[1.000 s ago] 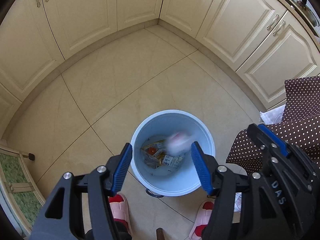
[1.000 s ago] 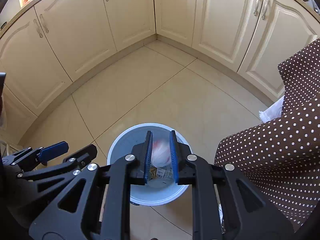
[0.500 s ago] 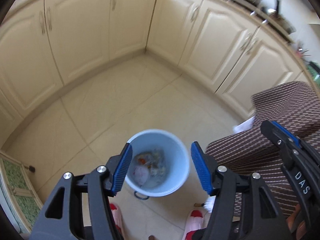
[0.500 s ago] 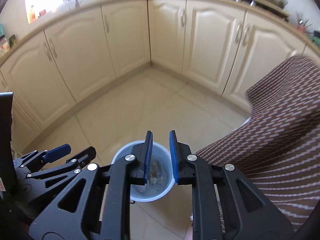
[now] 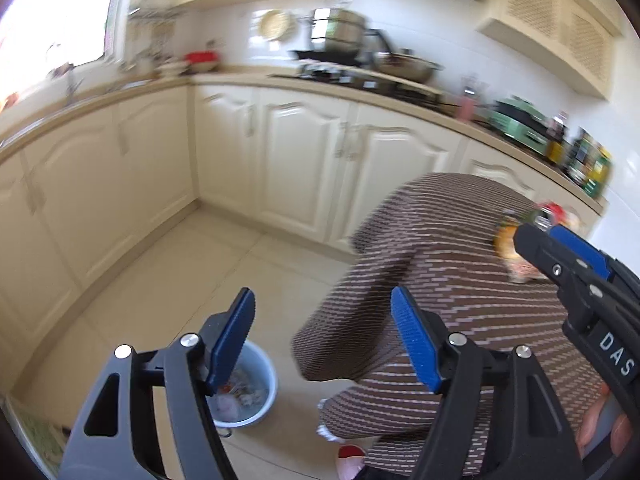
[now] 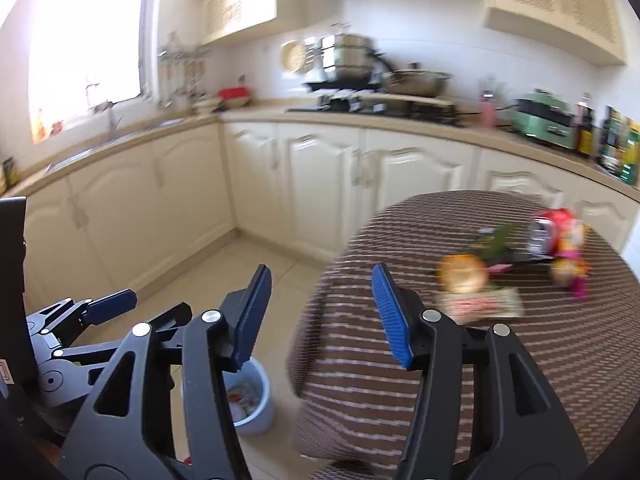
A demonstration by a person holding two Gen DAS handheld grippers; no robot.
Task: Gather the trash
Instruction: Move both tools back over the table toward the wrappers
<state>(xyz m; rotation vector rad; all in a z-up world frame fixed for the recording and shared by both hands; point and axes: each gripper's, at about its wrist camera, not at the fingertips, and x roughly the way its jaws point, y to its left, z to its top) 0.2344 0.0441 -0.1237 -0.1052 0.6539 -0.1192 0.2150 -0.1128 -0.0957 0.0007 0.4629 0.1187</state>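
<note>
Both grippers hang over a kitchen floor with nothing between their blue pads: the left gripper is spread wide, the right gripper likewise. At lower left of both frames, a pale blue bin holds crumpled trash. At right of the right-wrist frame, blurred litter, including a red can, lies on the cloth-covered counter.
</note>
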